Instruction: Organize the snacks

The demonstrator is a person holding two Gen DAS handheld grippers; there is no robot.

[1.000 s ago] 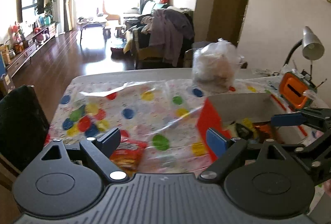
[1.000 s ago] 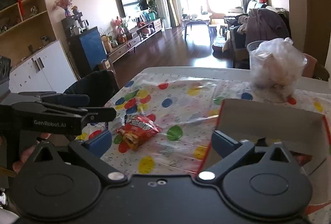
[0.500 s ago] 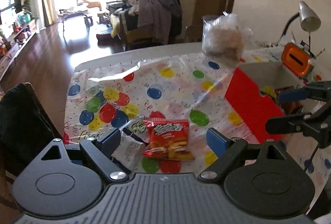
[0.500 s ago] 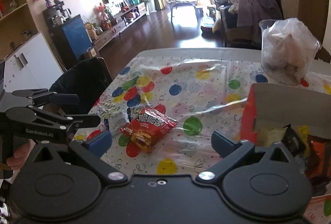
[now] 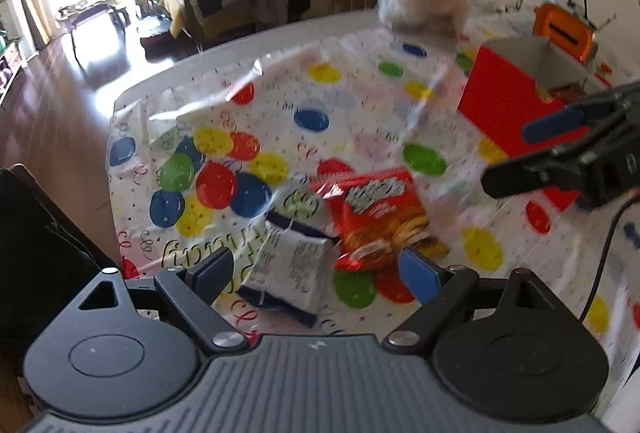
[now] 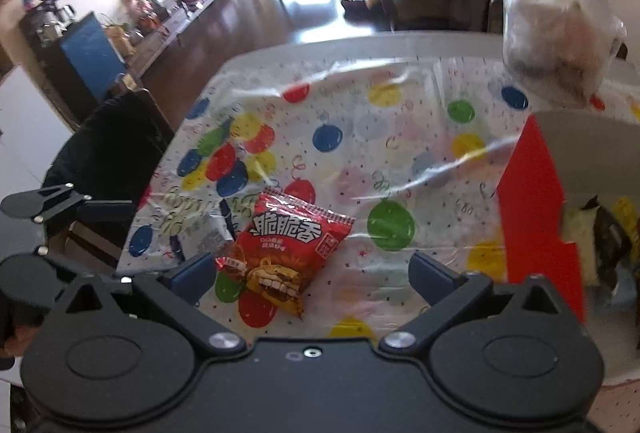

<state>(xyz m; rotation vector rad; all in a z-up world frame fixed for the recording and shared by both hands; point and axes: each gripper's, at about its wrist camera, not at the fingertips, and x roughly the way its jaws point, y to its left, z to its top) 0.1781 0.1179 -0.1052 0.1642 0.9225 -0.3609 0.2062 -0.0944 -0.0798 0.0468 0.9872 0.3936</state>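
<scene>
On glossy balloon-print tablecloth (image 5: 280,81) | crinkly red snack packet (image 6: 286,249), white sachet (image 5: 292,265) | both hand-held grippers (image 5: 318,271) (image 6: 312,273) open, empty

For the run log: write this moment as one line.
left gripper: open, empty | right gripper: open, empty | red snack packet, white packet: on tablecloth | red box: open

A red snack bag (image 6: 286,251) lay flat on the worktop (image 6: 400,137), printed side up. Just beside it, overlapping its edge, lay a white packet (image 5: 290,265) with dark blue ends. Well apart stood an open red box (image 5: 504,101) holding more packets.
</scene>
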